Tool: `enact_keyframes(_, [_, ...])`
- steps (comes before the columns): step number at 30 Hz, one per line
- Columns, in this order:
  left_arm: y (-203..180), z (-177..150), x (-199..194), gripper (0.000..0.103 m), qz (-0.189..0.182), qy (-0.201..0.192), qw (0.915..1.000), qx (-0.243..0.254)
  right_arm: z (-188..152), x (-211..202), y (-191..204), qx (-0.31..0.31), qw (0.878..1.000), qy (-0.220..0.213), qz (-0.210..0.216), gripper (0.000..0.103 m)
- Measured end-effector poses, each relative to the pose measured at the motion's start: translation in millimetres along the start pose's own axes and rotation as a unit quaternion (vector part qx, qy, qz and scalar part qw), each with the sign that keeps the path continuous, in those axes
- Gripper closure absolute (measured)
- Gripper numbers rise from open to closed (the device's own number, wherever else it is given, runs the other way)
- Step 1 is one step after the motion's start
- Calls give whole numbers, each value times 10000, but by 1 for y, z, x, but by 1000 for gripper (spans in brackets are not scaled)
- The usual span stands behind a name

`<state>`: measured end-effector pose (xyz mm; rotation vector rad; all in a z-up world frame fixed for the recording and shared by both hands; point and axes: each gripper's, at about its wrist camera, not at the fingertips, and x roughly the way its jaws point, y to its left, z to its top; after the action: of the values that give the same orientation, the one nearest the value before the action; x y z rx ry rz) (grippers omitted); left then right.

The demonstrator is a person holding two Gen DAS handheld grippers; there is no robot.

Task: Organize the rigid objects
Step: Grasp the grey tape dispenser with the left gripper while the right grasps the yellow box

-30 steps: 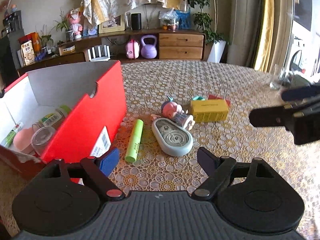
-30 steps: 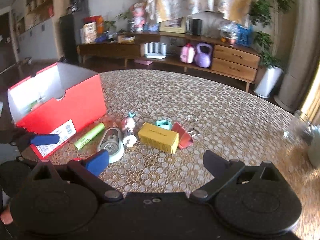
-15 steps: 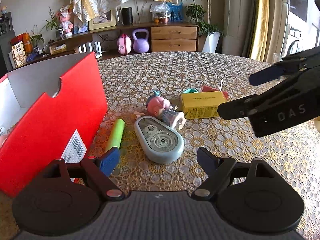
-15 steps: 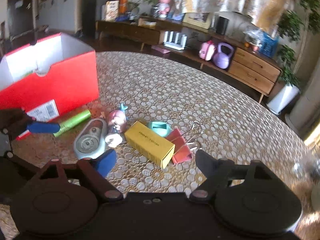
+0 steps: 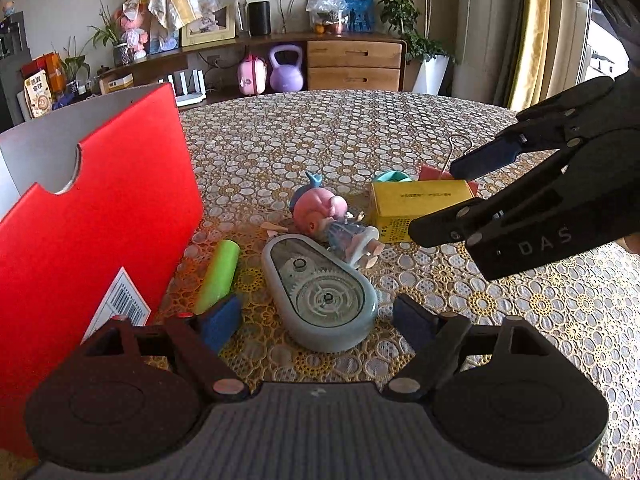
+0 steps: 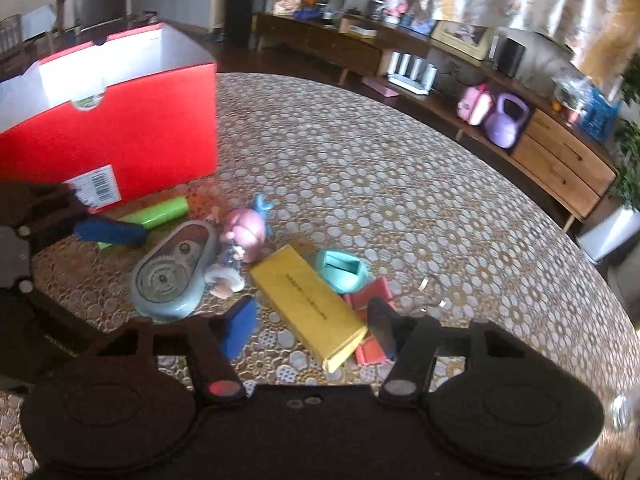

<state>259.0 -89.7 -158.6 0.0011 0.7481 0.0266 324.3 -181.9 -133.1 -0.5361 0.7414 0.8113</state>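
While the left hand-held gripper [image 5: 316, 320] hangs spread over the dispenser [image 5: 320, 294], the right hand-held gripper [image 6: 310, 330], jaws closing astride the yellow box [image 6: 310, 304], should square to its long sides.

The box [image 5: 100, 216] showed bright red outside, pale grey-white inside, with a white barcode label [image 5: 120, 308] at its foot. The tablecloth [image 5: 320, 140] ran in gold lace with white floral rings. A lime-green tube [image 5: 220, 276] lay there, and a pale blue-grey case [image 5: 320, 300] with clear window and grey gears. The doll [image 5: 320, 212] wore a pink head, blue tuft and light blue dress. The carton [image 6: 308, 304] was yellow with dark print, the small holder [image 6: 340, 270] teal, the clip [image 6: 370, 294] red, perhaps coral. Blue pads [image 5: 220, 322] tipped black fingers.
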Motion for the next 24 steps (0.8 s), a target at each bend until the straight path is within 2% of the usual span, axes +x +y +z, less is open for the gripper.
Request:
enact_keyframes(3, [-2, 3, 2, 21, -16, -4, 10000, 23, 2, 2, 6, -130, 9999, 32, 7, 45])
enact_keyframes(5, [-1, 5, 3, 30, -51, -2, 10000, 13, 2, 2, 7, -144, 9999, 41, 18, 54])
enact_keyframes(8, [0, 7, 4, 37, -52, 10, 10000, 9, 2, 2, 10, -59, 9999, 62, 77, 67])
enact_keyframes(10, [2, 8, 3, 40, -79, 16, 10000, 17, -1, 1, 16, -22, 9999, 57, 99, 66])
enact_keyframes(13, [3, 10, 3, 43, -78, 44, 10000, 12, -4, -2, 26, 78, 9999, 47, -47, 73])
enact_keyframes(19, [6, 12, 2, 44, -125, 112, 9999, 0, -11, -9, 27, 1007, 9945, -65, -264, 74])
enact_keyframes(24, [9, 8, -3, 44, -143, 121, 9998, 85, -26, -22, 29, 1866, 9807, -152, -559, 75])
